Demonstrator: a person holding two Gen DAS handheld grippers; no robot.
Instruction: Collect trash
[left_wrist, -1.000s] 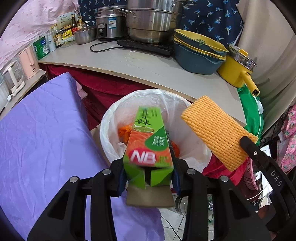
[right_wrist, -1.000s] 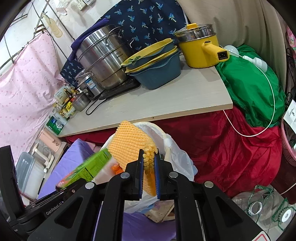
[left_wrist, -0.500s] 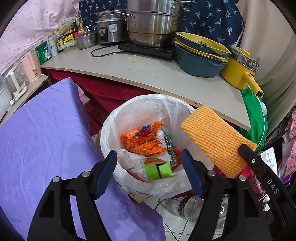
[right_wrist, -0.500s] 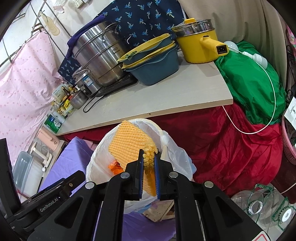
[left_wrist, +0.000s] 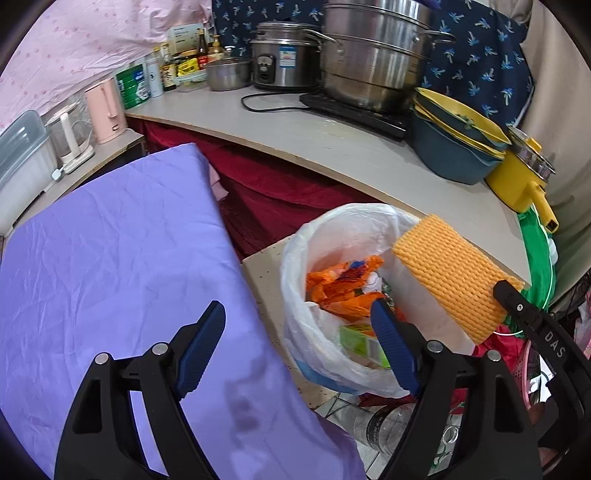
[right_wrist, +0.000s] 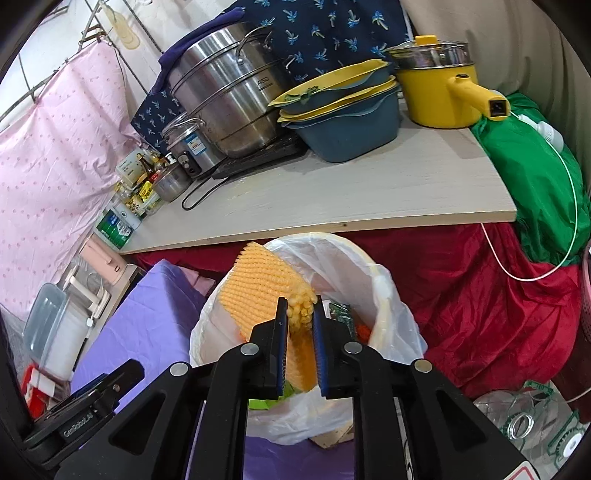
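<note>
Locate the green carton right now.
The green cardboard carton lies inside the white-bagged trash bin, low in the left wrist view, below the crumpled orange wrappers and partly behind the opening left tool's right finger.

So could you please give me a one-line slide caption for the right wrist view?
Right tool, its jaws opening, holds orange foam netting above the white-lined trash bin.

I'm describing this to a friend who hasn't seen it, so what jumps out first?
The orange foam net sleeve stands out, between the pads of the right claw just as they begin opening, above the white-bagged trash bin. Behind it, a big steel steamer pot and a yellow electric pot sit on the counter.
</note>
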